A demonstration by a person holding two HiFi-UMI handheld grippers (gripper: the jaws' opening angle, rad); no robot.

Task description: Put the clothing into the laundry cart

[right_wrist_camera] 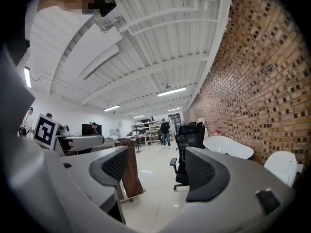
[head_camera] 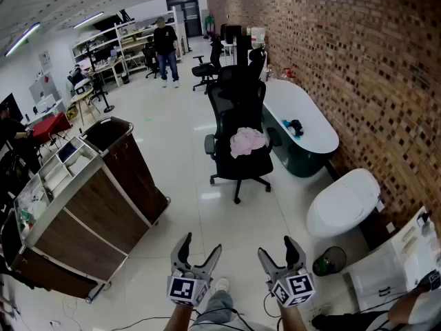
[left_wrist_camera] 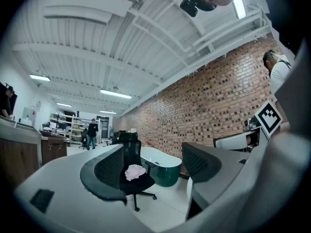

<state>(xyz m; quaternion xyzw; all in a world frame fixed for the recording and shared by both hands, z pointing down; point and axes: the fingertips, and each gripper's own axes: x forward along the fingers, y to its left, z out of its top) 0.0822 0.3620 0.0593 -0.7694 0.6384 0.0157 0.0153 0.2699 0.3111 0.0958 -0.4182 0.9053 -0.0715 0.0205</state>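
A crumpled pink garment [head_camera: 247, 141] lies on the seat of a black office chair [head_camera: 238, 116] in the middle of the room; it shows too as the pink garment [left_wrist_camera: 135, 172] in the left gripper view. The brown laundry cart [head_camera: 122, 164] with its dark bag stands at the left. Both grippers are low at the front, far from chair and cart. My left gripper [head_camera: 200, 248] is open with nothing between its jaws. My right gripper [head_camera: 277, 247] is open and holds nothing as well.
A white bathtub [head_camera: 303, 123] with a dark base runs along the brick wall at the right, with a white toilet [head_camera: 342, 202] nearer. A housekeeping trolley with shelves [head_camera: 62, 205] joins the cart. A person [head_camera: 166, 50] stands far back among desks and shelving.
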